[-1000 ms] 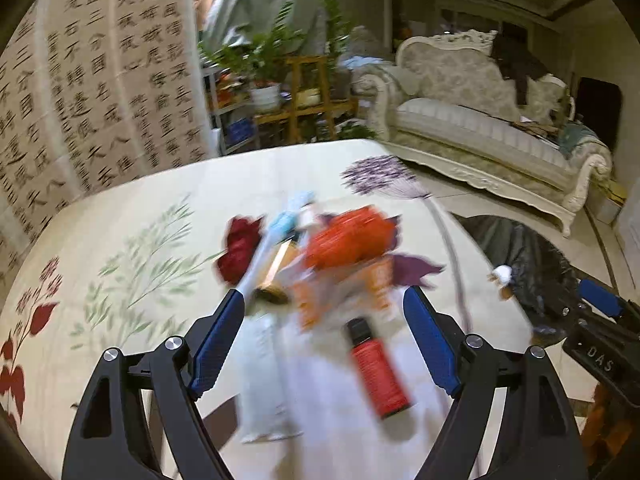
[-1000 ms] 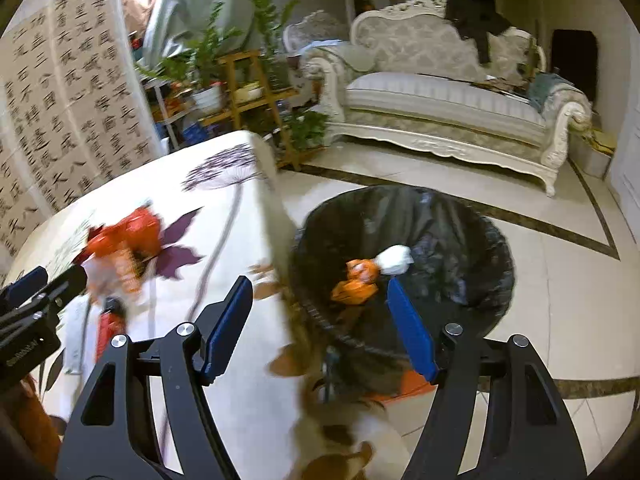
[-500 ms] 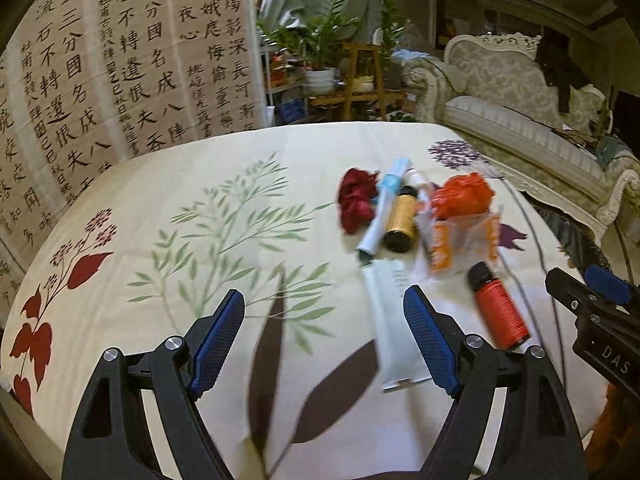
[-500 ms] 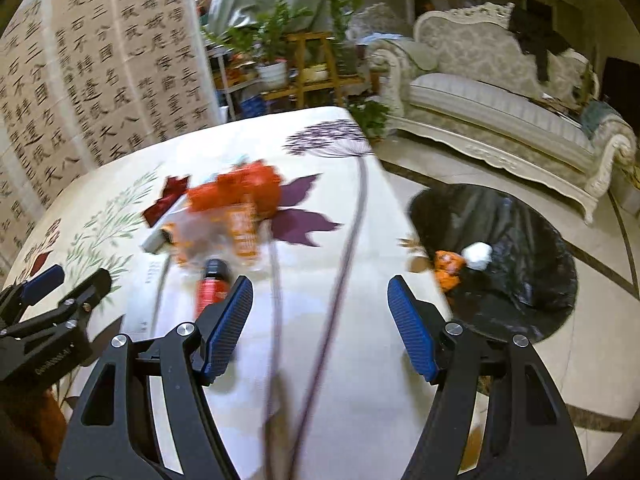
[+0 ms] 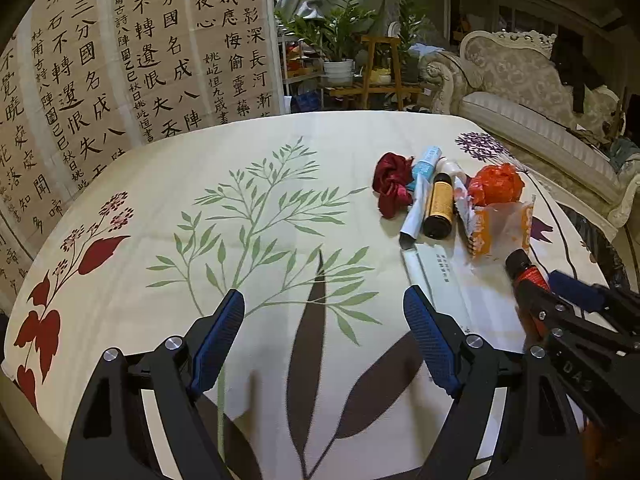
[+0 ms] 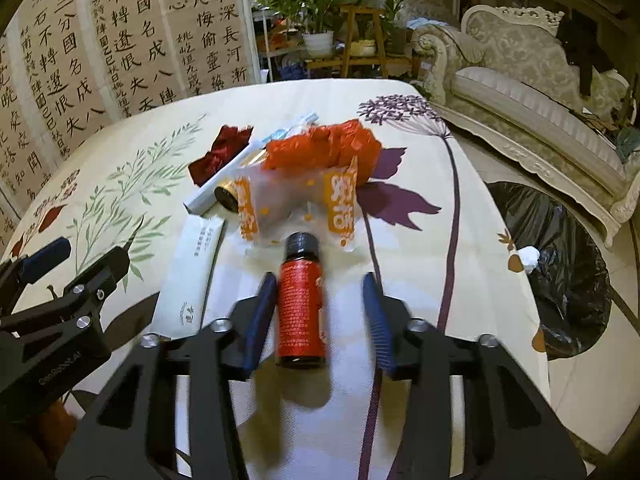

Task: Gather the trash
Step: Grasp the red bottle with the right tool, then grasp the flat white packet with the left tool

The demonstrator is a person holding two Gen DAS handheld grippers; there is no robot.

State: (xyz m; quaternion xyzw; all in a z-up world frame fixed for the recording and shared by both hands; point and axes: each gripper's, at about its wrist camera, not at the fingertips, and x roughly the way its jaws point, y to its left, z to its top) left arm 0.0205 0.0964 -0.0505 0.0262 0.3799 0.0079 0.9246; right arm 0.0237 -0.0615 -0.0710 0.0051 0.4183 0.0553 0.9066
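Note:
A red bottle (image 6: 301, 304) with a black cap lies on the flowered tablecloth (image 6: 408, 264). My right gripper (image 6: 320, 312) straddles it with its jaws closing; the left pad is close beside the bottle and a gap remains on the right. Behind it lie a clear orange-printed wrapper (image 6: 296, 204), a crumpled orange bag (image 6: 324, 148), a white sachet (image 6: 192, 268), a brown bottle (image 5: 439, 212), a blue-white tube (image 5: 420, 196) and a dark red cloth (image 5: 392, 188). My left gripper (image 5: 324, 344) hangs open over bare cloth, left of the pile.
A bin with a black liner (image 6: 560, 260) stands on the floor just off the table's right edge, with a white scrap (image 6: 528, 258) inside. A calligraphy screen (image 5: 120, 60) stands behind the table, potted plants (image 5: 340, 40) and a sofa (image 5: 520, 100) beyond.
The right gripper swung left from the bin to the table, came over the red bottle and narrowed its jaws around it. The left gripper shifted left, off the trash pile.

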